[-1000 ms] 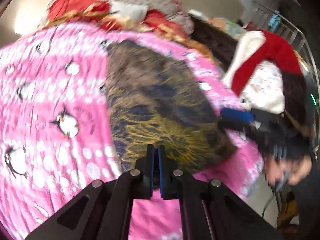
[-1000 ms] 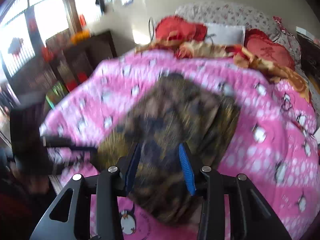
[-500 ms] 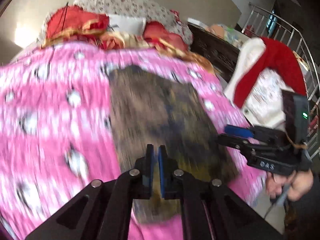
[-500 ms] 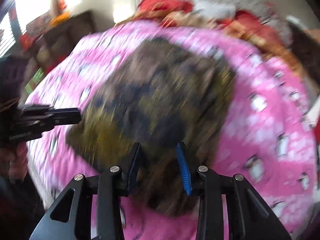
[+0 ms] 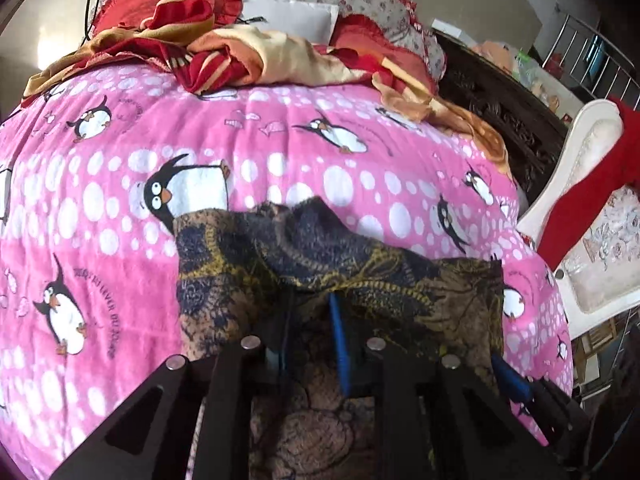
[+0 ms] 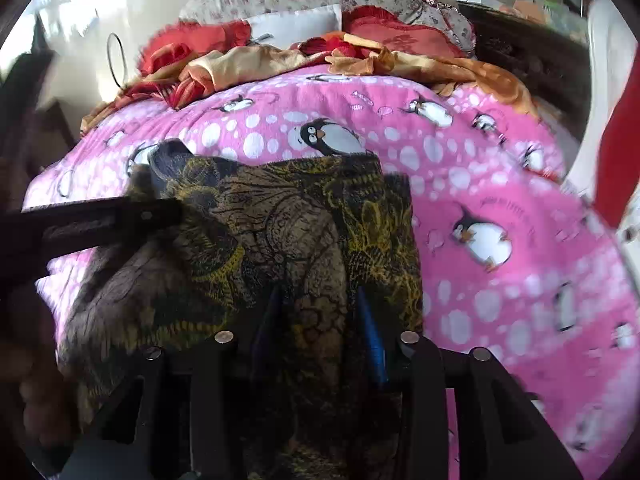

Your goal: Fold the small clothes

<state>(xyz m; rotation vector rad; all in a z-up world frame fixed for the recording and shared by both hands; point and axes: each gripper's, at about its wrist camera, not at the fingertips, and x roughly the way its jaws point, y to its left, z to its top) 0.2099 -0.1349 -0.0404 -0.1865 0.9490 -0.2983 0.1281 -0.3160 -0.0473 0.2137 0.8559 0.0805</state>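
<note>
Soft brown-gold patterned cloth [image 5: 320,264] bunched on fleecy pink blanket [image 5: 120,208], both grippers' fingers apart.

- The left wrist view looks forward along its own fingers from low and very close over the near end of the pink penguin blanket [image 5: 120,168], facing the pillows [image 5: 288,16] at 12 o'clock
- The patterned cloth [image 5: 320,256] fills its 6 o'clock, and a white chair [image 5: 576,168] sits at 3 o'clock
- The right wrist view sits just as low and near, facing the same pillows [image 6: 296,20] at 12 o'clock, with the patterned cloth [image 6: 288,232] from centre to 6 o'clock
- Both views share the cloth, the blanket [image 6: 500,184] and the pillows
</note>
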